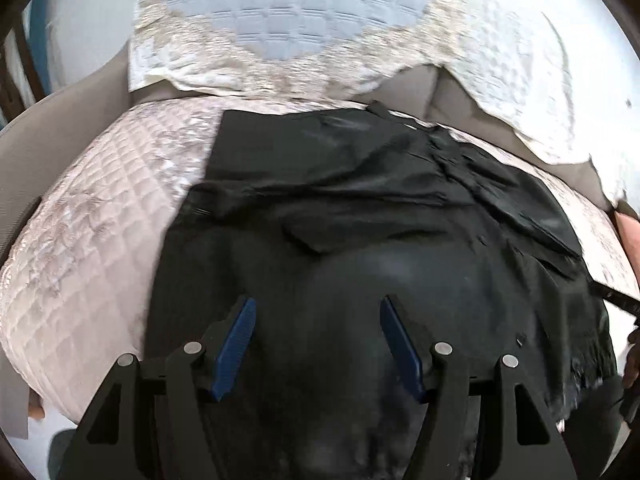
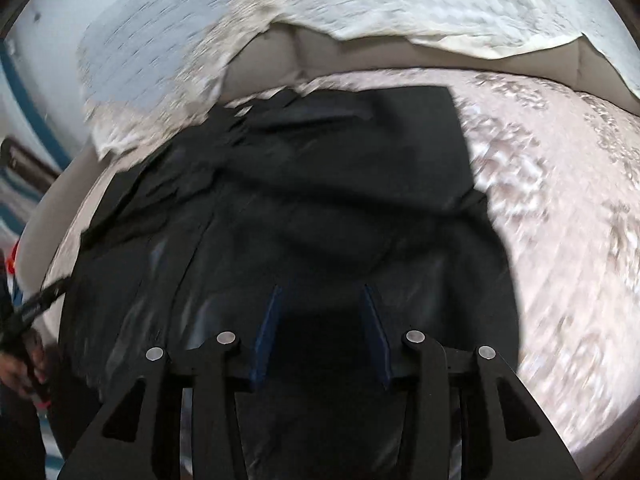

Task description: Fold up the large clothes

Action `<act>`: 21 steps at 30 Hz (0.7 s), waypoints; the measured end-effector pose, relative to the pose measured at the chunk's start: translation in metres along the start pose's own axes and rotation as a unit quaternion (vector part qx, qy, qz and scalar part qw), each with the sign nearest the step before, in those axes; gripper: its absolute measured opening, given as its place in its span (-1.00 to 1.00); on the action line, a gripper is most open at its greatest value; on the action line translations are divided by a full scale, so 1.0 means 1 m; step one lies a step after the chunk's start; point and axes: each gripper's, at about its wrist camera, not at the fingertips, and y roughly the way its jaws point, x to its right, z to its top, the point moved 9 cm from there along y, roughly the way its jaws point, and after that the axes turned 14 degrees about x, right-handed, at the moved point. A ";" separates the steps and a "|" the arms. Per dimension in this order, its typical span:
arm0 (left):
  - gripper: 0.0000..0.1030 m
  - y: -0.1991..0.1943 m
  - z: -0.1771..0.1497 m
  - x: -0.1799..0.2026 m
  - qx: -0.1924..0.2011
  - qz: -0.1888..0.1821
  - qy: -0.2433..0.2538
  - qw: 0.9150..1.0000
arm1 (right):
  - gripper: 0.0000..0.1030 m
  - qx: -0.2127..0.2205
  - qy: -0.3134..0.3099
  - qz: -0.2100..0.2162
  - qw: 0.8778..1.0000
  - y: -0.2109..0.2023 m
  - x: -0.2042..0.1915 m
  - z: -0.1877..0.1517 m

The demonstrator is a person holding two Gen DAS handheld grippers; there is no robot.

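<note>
A large black garment (image 1: pixel 360 208) lies rumpled and partly folded over on a pale pink quilted cushion (image 1: pixel 92 240). In the left wrist view my left gripper (image 1: pixel 317 300) hovers over the garment's near part, its blue pads (image 1: pixel 236 344) wide apart and nothing pinched between them. In the right wrist view the same black garment (image 2: pixel 340 184) fills the middle. My right gripper (image 2: pixel 321 287) is over its near edge with the jaws apart; the gap between them is dark and shows no cloth pinched.
A white lace-edged quilted cover (image 1: pixel 288 28) drapes over the beige sofa back (image 1: pixel 416 84) behind the cushion. The other gripper (image 2: pixel 36 300) and a hand (image 2: pixel 22 364) show at the left edge of the right wrist view. The picture is blurred.
</note>
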 end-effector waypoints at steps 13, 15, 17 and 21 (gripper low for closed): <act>0.30 -0.008 -0.032 0.021 -0.031 -0.005 0.050 0.998 | -0.03 -0.016 -0.063 -0.009 0.998 -0.012 -0.030 -0.029; 0.30 -0.010 -0.034 0.019 -0.031 0.002 0.055 0.998 | -0.03 -0.013 -0.062 -0.009 0.998 -0.018 -0.027 -0.033; 0.30 -0.011 -0.040 0.016 -0.036 0.008 0.058 0.998 | -0.03 -0.018 -0.058 -0.014 0.998 -0.018 -0.024 -0.038; 0.30 -0.013 -0.043 0.012 -0.037 0.014 0.057 0.998 | -0.01 -0.026 -0.041 -0.024 0.999 -0.019 -0.014 -0.044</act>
